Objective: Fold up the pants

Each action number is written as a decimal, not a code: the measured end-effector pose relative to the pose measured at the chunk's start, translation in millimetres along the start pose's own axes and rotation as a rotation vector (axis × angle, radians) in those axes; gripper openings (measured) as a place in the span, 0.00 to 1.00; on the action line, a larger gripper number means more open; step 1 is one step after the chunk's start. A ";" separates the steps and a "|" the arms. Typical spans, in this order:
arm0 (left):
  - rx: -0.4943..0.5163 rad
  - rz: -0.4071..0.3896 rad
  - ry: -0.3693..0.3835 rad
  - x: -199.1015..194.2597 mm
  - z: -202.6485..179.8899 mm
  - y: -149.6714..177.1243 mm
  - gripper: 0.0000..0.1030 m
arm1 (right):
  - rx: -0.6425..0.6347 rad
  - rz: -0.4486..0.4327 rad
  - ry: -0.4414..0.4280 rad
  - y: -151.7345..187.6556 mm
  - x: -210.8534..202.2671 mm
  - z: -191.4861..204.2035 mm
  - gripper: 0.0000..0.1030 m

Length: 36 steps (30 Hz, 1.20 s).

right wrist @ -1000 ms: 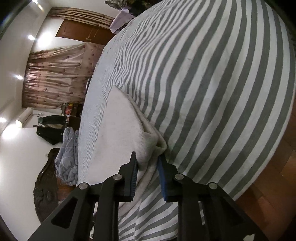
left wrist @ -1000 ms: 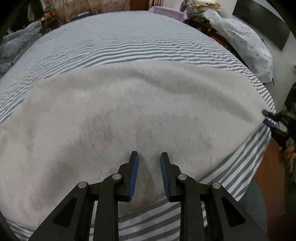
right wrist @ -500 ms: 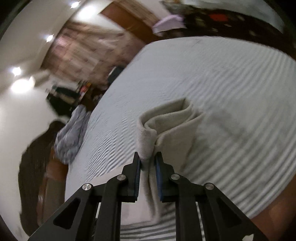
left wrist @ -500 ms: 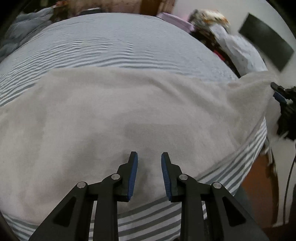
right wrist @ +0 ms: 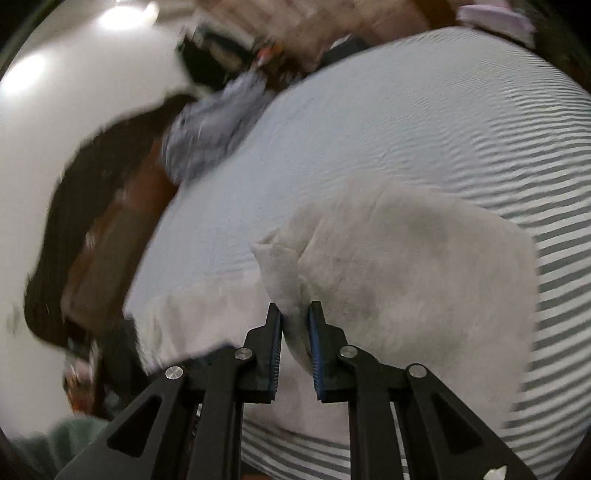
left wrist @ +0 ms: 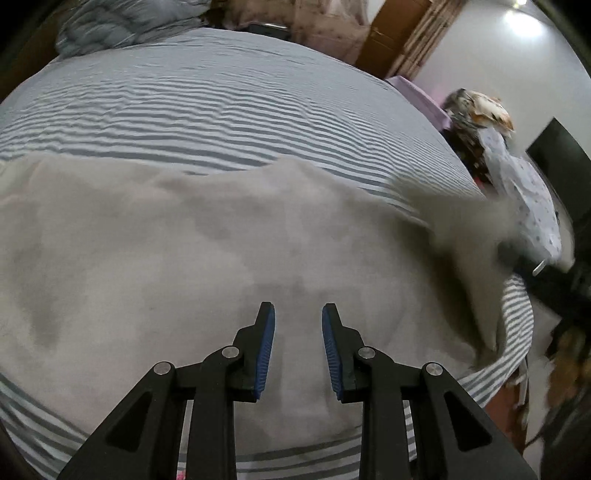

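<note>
The white fleecy pants (left wrist: 184,258) lie spread across the striped bed (left wrist: 221,103). My left gripper (left wrist: 298,314) sits low over their near edge, and cloth fills the narrow gap between its blue pads. Seen from the right wrist, my right gripper (right wrist: 295,314) is shut on a bunched corner of the pants (right wrist: 406,258), which hangs lifted and doubled over above the bed (right wrist: 443,110). In the left wrist view that raised end sweeps up at the right to the blurred, dark right gripper (left wrist: 535,273).
A crumpled blue-grey blanket (left wrist: 129,26) lies at the far side of the bed, by the dark wooden headboard (right wrist: 110,240). A pile of clothes (left wrist: 517,177) stands beyond the bed's right edge. Brown floor (left wrist: 506,406) shows below that edge.
The right gripper tightened on the pants' end, lifted it off the bed and swung it across while rolling. The left gripper shifted sideways with the cloth, its gap unchanged.
</note>
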<state>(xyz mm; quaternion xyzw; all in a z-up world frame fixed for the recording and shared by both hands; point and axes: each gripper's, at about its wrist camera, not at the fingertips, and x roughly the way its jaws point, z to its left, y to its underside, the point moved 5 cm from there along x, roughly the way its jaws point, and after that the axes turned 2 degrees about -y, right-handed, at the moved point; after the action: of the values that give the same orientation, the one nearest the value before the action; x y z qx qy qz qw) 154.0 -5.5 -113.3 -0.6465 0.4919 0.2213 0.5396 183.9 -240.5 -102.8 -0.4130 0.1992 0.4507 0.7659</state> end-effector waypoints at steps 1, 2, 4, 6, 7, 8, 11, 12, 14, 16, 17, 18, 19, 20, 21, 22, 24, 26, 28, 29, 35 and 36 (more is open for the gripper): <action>-0.001 0.001 0.004 -1.0 4.1 1.2 0.27 | -0.021 0.061 0.027 14.3 25.0 2.8 0.13; -0.001 0.007 0.009 -2.1 7.4 2.6 0.27 | -0.044 0.101 0.049 24.4 39.9 2.9 0.13; -0.006 0.013 0.032 -3.7 9.7 2.9 0.29 | -0.094 0.155 0.094 45.7 62.7 0.7 0.15; -0.016 0.029 0.067 -4.4 7.4 1.2 0.33 | -0.134 0.160 0.123 51.1 68.3 4.3 0.22; -0.024 0.035 0.089 -4.8 4.8 1.4 0.38 | -0.141 0.160 0.130 51.9 65.7 5.5 0.31; -0.035 0.044 0.110 -4.3 1.7 1.4 0.39 | -0.145 0.161 0.119 54.0 62.8 6.5 0.38; -0.058 0.070 0.177 -5.1 -8.6 0.6 0.41 | -0.124 0.148 0.111 57.3 45.9 10.2 0.42; -0.064 0.074 0.200 -6.6 -13.2 1.0 0.42 | -0.101 0.130 0.093 61.0 36.7 9.4 0.43; -0.066 0.099 0.251 -8.2 -22.8 3.5 0.44 | -0.057 0.108 0.075 59.9 27.7 12.6 0.45; -0.073 0.128 0.288 -7.3 -32.3 8.0 0.46 | 0.020 0.089 0.044 72.0 16.9 5.6 0.45; -0.079 0.144 0.305 -6.3 -38.2 11.1 0.46 | 0.050 0.081 0.037 78.6 11.9 -0.2 0.45; -0.088 0.155 0.323 -4.6 -42.7 13.7 0.46 | 0.071 0.079 0.029 82.3 9.1 -5.4 0.45; -0.102 0.174 0.335 0.0 -47.6 17.5 0.46 | 0.105 0.076 0.021 88.7 8.5 -12.6 0.45; -0.113 0.186 0.341 3.2 -50.6 18.9 0.46 | 0.140 0.069 0.012 93.6 7.7 -19.4 0.45; -0.129 0.194 0.350 6.2 -54.0 20.4 0.46 | 0.173 0.064 -0.003 97.0 7.9 -25.7 0.45; -0.149 0.201 0.355 10.4 -57.5 21.1 0.46 | 0.228 0.060 -0.030 99.7 10.0 -32.9 0.45; -0.180 0.213 0.361 19.5 -64.7 20.2 0.46 | 0.306 0.033 -0.082 100.9 10.7 -41.9 0.45; -0.209 0.217 0.357 27.8 -71.2 16.6 0.46 | 0.366 0.004 -0.115 99.4 8.6 -50.6 0.45; -0.236 0.220 0.369 34.0 -77.3 12.7 0.46 | 0.433 -0.043 -0.149 96.3 4.5 -61.1 0.45; -0.245 0.218 0.363 36.7 -81.1 10.6 0.46 | 0.468 -0.065 -0.166 95.6 0.6 -68.8 0.45; -0.276 0.203 0.376 44.2 -96.4 8.2 0.46 | 0.676 -0.194 -0.190 104.1 -31.3 -125.6 0.45; -0.295 0.205 0.381 45.9 -96.2 8.9 0.46 | 0.727 -0.214 -0.207 107.9 -36.9 -136.5 0.45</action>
<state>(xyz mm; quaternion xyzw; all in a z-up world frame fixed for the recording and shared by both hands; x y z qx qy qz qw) 141.8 -111.2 -124.3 -0.6950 0.6100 0.2184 0.3116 81.8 -343.6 -205.8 -0.0853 0.2235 0.3078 0.9209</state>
